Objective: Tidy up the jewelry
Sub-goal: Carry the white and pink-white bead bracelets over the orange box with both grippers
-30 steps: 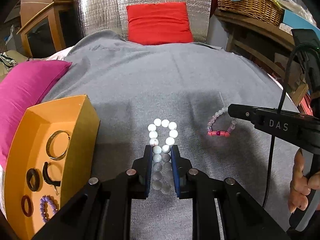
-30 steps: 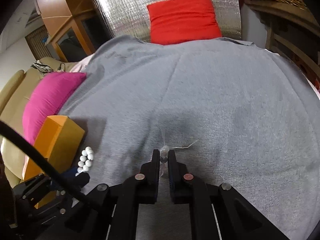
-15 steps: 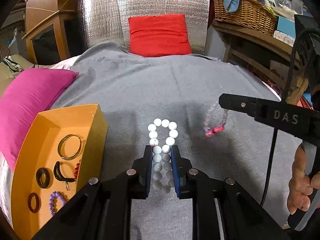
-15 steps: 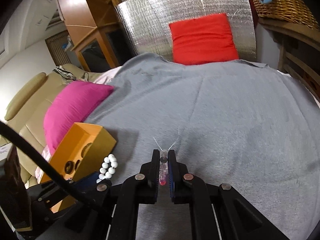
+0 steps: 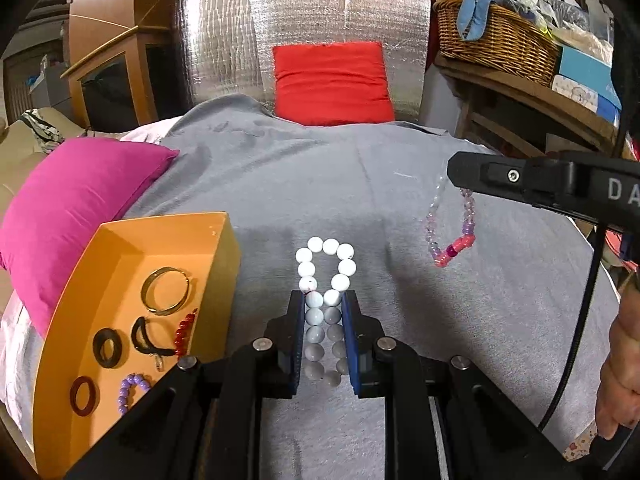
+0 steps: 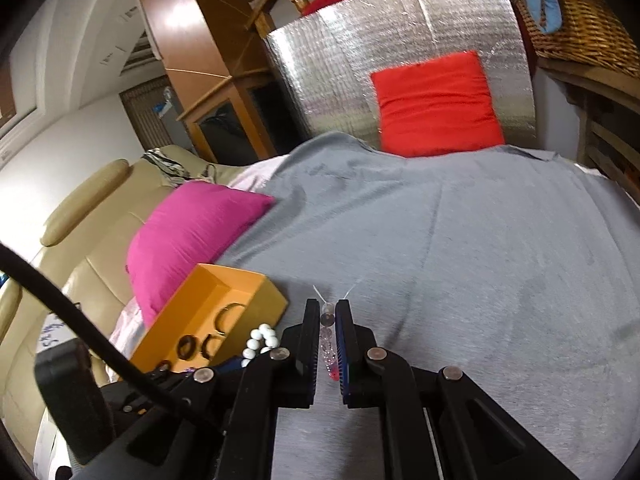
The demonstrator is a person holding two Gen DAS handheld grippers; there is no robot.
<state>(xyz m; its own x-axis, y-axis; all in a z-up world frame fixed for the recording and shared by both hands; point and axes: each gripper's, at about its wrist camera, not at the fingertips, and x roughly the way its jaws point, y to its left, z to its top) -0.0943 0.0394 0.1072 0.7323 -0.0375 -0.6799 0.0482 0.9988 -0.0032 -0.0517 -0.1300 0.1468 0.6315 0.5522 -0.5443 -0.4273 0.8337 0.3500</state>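
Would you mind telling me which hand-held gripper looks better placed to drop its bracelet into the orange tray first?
Probably the left hand-held gripper: its white bead bracelet is right beside the orange tray, while the right hand-held gripper dangles the pink bracelet farther away.

The left gripper [image 5: 323, 300] points forward and downward, its two blue-padded fingers [image 5: 297, 332] drawn in close and clamped on a double strand of white beads [image 5: 325, 276] whose loop sticks out past the tips. The right gripper [image 6: 329, 310] also tilts downward, its jaws almost fully together and pinching a clear and pink bead bracelet [image 6: 329, 344]; in the left wrist view it reaches in level from the right edge with that bracelet dangling beneath its tip. A bare hand [image 5: 618, 376] grips its handle at the lower right
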